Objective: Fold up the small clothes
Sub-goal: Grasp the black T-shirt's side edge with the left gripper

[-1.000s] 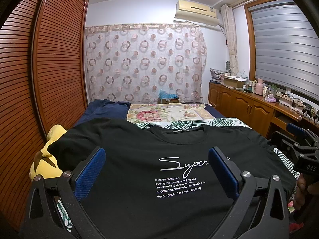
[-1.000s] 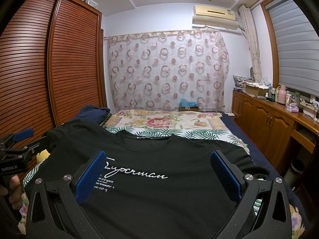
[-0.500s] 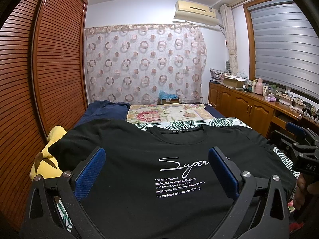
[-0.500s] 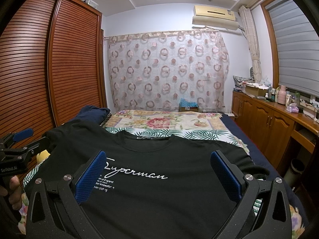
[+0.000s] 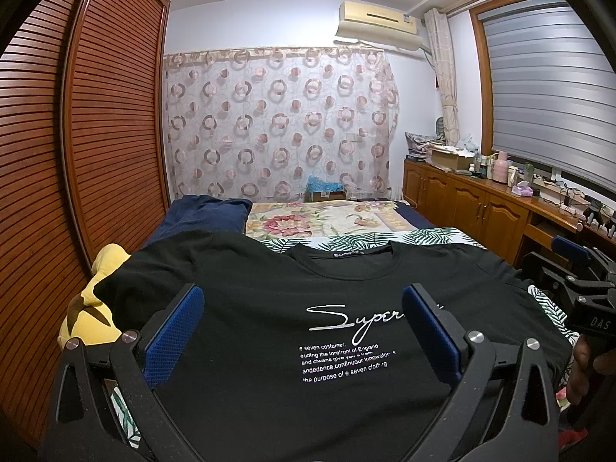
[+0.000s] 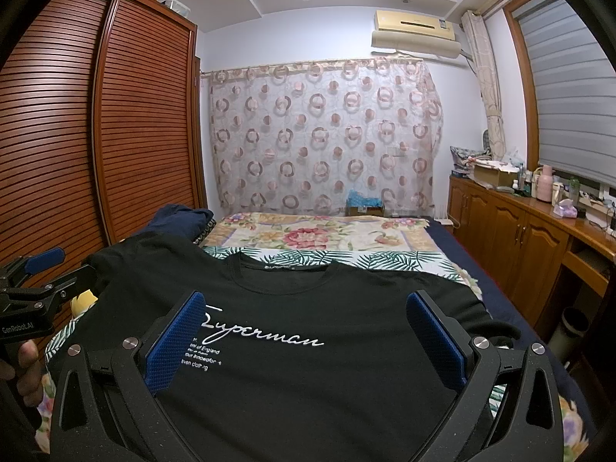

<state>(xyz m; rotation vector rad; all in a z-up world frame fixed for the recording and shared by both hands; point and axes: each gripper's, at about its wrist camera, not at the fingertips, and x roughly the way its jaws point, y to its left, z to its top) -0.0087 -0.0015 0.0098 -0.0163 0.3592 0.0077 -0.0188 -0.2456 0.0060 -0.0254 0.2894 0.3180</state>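
The left gripper (image 5: 302, 331) has its blue pads wide apart and holds nothing, and the right gripper (image 6: 306, 337) is also fully spread and empty; both hang above the black T-shirt (image 5: 269, 308). The shirt lies flat, print side up, on the bed (image 6: 319, 231), collar toward the curtain (image 6: 323, 134). A yellow plush toy (image 5: 92, 308) lies beside its sleeve, near the wooden wardrobe (image 5: 77, 134).

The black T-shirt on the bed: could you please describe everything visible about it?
The T-shirt is black, of soft knit-looking fabric, with a ribbed round collar holding a small label. White script reading Superman crosses the chest above a few lines of small white text. It lies spread flat, front up, collar away from the cameras, on the bed. Both sleeves are out. The left gripper and right gripper hover open; neither holds it.
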